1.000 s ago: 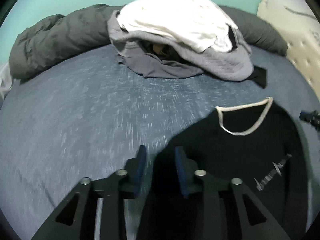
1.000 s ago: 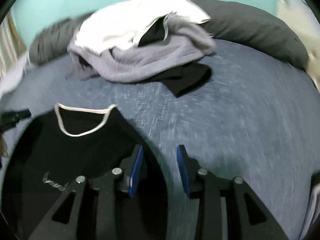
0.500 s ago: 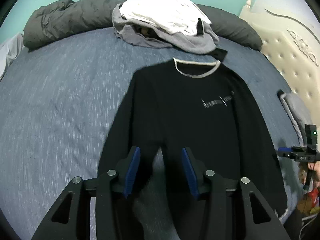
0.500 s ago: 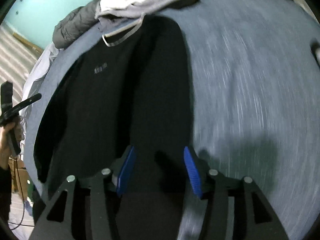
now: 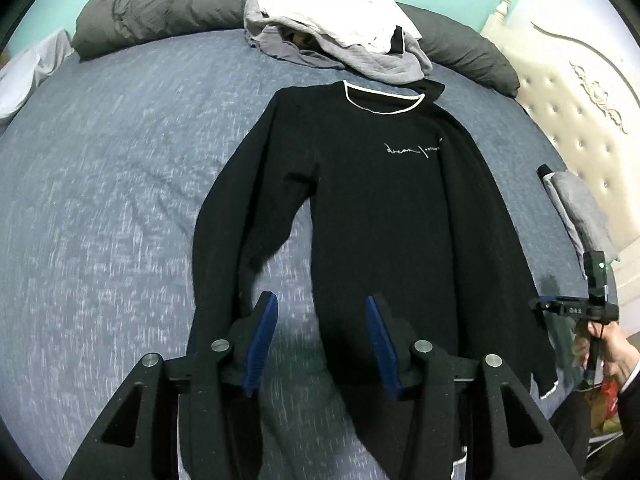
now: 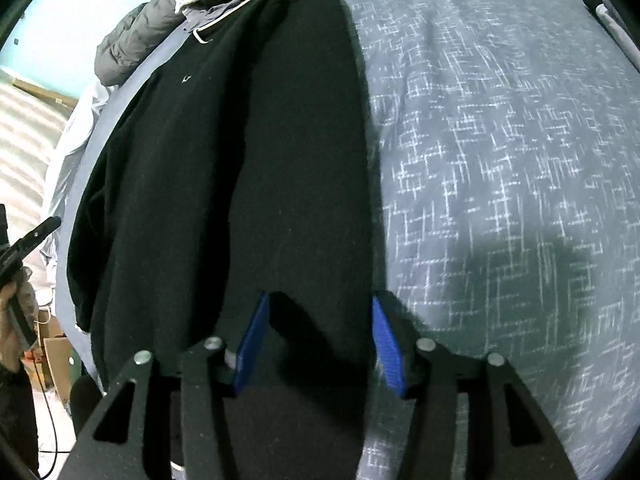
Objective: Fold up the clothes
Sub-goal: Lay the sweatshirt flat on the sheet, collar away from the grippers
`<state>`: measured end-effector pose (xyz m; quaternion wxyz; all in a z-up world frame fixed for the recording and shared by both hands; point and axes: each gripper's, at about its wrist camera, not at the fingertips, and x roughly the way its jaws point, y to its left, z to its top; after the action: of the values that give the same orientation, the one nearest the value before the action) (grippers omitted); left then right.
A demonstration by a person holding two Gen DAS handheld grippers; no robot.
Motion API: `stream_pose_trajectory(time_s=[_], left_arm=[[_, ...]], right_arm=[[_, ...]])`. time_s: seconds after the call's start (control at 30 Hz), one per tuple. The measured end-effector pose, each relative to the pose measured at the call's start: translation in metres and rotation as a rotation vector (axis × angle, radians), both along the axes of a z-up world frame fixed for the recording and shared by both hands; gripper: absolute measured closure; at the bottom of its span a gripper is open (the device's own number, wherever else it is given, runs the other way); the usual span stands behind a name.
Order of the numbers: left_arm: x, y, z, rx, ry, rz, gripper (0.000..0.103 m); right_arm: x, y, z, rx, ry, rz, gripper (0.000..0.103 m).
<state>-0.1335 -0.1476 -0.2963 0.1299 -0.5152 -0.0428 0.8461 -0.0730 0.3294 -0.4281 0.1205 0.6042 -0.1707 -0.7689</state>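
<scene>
A black long-sleeved sweater (image 5: 392,200) with a white neck trim and white chest script lies flat, front up, on the blue-grey bed (image 5: 112,184). My left gripper (image 5: 322,336) is open above the bed, between the sweater's left sleeve and its body, near the hem. My right gripper (image 6: 318,340) is open low over the sweater's right sleeve (image 6: 312,184), which runs between its blue pads (image 6: 386,344). The right gripper also shows in the left wrist view (image 5: 576,310), at the bed's right edge.
A pile of white and grey clothes (image 5: 340,28) lies at the bed's far side against a dark grey duvet (image 5: 168,8). A cream tufted headboard (image 5: 580,120) stands at right. A folded grey garment (image 5: 576,208) lies near it.
Both grippers pulled back from the neck end to the hem end. The sweater now lies spread out full length. Both jaws have opened wider.
</scene>
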Motion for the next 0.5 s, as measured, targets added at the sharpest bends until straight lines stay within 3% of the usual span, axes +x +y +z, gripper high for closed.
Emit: stream_pose_trajectory(time_s=[0.03,0.13,0.3,0.5], left_arm=[[0.005,-0.002,0.001,0.001,-0.001,0.004,0.053],[0.016,-0.008,0.005,0.001,-0.002,0.016,0.053],[0.025,-0.013,0.015,-0.009,0.010,0.017,0.052],[0.034,-0.010,0.021,-0.004,0.018,0.004,0.050]], right_arm=[[0.001,0.000,0.000,0.000,-0.003,-0.006,0.083],[0.005,0.003,0.012,0.000,0.018,-0.010,0.098],[0.010,0.015,0.041,0.014,0.062,-0.011,0.101],[0.008,0.048,0.084,0.119,0.115,-0.023,0.101]])
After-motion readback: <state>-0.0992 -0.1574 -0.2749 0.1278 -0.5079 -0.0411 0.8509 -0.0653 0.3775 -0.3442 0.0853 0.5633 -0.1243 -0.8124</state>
